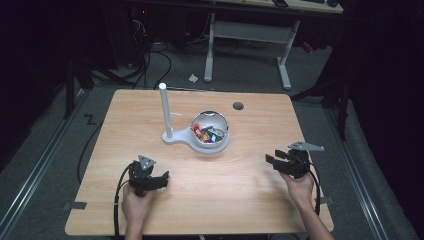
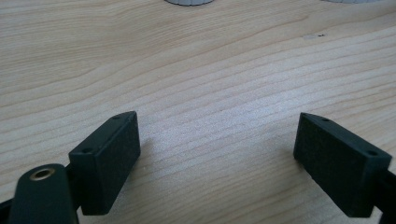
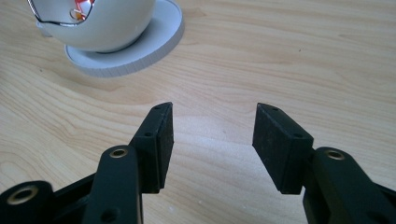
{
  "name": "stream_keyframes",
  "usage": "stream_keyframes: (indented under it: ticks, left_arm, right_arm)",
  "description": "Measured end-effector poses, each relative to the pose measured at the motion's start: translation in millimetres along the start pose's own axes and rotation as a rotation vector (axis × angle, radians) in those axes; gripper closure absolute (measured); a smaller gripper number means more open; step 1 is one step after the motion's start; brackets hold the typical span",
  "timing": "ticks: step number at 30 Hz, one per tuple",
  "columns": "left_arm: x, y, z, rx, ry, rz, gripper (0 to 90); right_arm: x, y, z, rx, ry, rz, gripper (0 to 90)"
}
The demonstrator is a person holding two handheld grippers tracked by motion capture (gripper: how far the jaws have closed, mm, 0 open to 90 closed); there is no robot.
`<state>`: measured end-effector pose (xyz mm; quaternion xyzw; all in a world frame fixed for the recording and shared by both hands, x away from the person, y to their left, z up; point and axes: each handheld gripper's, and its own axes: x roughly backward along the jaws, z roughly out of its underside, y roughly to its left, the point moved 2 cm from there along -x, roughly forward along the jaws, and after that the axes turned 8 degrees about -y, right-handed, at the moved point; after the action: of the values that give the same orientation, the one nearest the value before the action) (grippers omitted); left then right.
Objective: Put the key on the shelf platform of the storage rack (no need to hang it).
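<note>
Both grippers are seen at rest low over the table (image 1: 150, 110), well apart from each other and from the work. The left gripper (image 1: 159, 181) is released, jaws spread wide over bare wood; the right gripper (image 1: 274, 161) is likewise released, jaws parted, nothing held. The work item, a white bowl (image 1: 210, 131) w/ small coloured pieces (image 1: 207, 134) inside, sits on the round base (image 1: 216, 146) of a white stand near table centre; a tall post (image 1: 165, 111) rises from the same stand, just left of the bowl. In the right gripper view the bowl (image 3: 100, 23) lies ahead and to the left of the jaws, apart from them. Judged step: approach to the bowl. Recommended: the right gripper is to be brought in from the open near-right side, jaws kept wide, approach slow, since the bowl is round and may slip or roll off its base. Obstruction: the post blocks the left-rear approach; the path from the left gripper should be kept clear of it. A dark round hole (image 1: 238, 106) lies beyond the bowl, not in the way.
</note>
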<state>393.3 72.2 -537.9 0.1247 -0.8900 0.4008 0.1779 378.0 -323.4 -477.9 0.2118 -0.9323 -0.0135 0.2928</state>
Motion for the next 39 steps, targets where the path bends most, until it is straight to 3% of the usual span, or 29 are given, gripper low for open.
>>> stream_keyframes:
  ticks: [7, 26, 34, 39]
  left_arm:
    - [0.2, -0.8, 0.2, 0.015, 0.0, -0.011, 15.0]
    - [0.0, 0.1, 0.0, -0.002, 0.0, 0.001, 14.9]
    - [-0.1, 0.4, -0.2, -0.007, 0.0, 0.004, 15.0]
    - [0.0, 0.0, 0.0, 0.0, 0.0, 0.001, 14.9]
  right_arm:
    - [-6.0, 2.2, 10.9, 0.007, 0.012, 0.013, 48.0]
    - [-21.2, 8.7, 33.9, 0.018, 0.043, 0.035, 46.3]
    - [-29.6, 12.4, 44.9, 0.047, 0.065, 0.058, 45.3]
    - [-33.4, 20.3, 48.2, 0.132, 0.075, 0.097, 44.1]
